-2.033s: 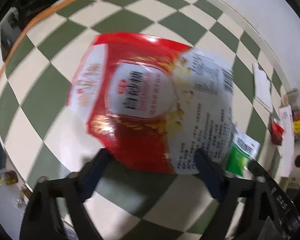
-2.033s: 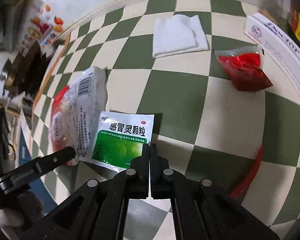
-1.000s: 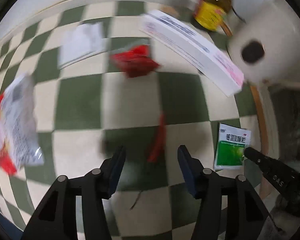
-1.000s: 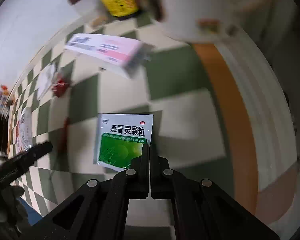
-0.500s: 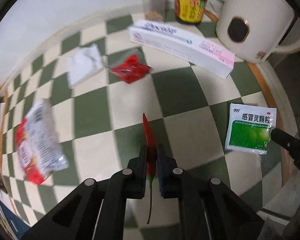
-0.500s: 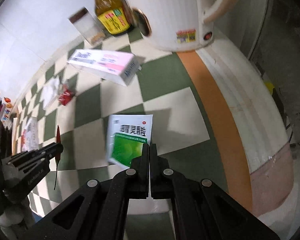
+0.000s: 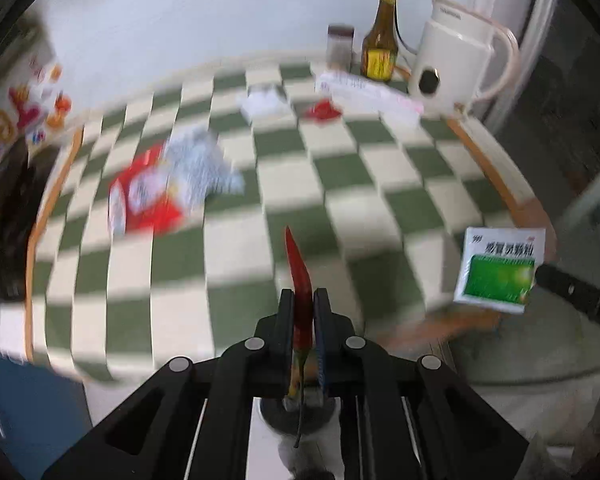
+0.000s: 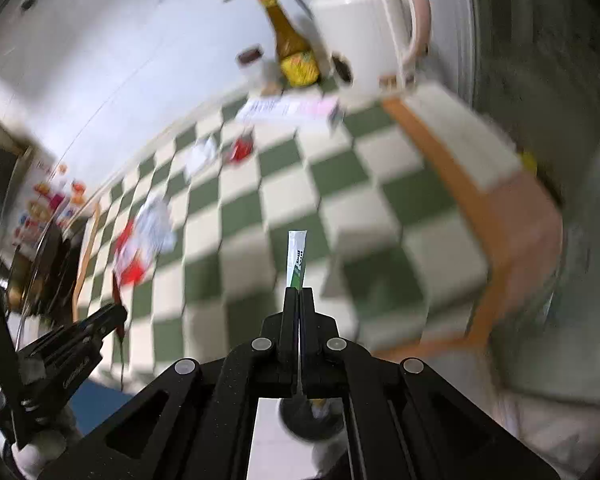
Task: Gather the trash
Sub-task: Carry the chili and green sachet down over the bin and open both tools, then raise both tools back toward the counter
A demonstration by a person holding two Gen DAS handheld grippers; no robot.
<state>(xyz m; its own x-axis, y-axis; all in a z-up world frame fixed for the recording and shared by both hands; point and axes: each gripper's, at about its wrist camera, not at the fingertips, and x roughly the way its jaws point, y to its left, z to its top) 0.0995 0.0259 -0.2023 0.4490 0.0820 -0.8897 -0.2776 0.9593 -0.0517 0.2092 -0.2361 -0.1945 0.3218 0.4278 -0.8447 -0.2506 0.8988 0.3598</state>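
My left gripper (image 7: pixel 303 300) pinches a red chili (image 7: pixel 300 276), its tip jutting past the jaws. My right gripper (image 8: pixel 299 300) clamps a green-and-white sachet (image 7: pixel 500 268); its print is blurred, unreadable.

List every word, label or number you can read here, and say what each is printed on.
"感冒灵颗粒": green-and-white sachet held in the right claw; the small logo above it is unreadable.
Yellow label on the brown bottle: blurred.
Long white-and-pink box: print smeared.
Red-and-white bag: smeared by motion.
White kettle: faint mark near the top, unreadable.
Lettering on the claw bodies: too small.
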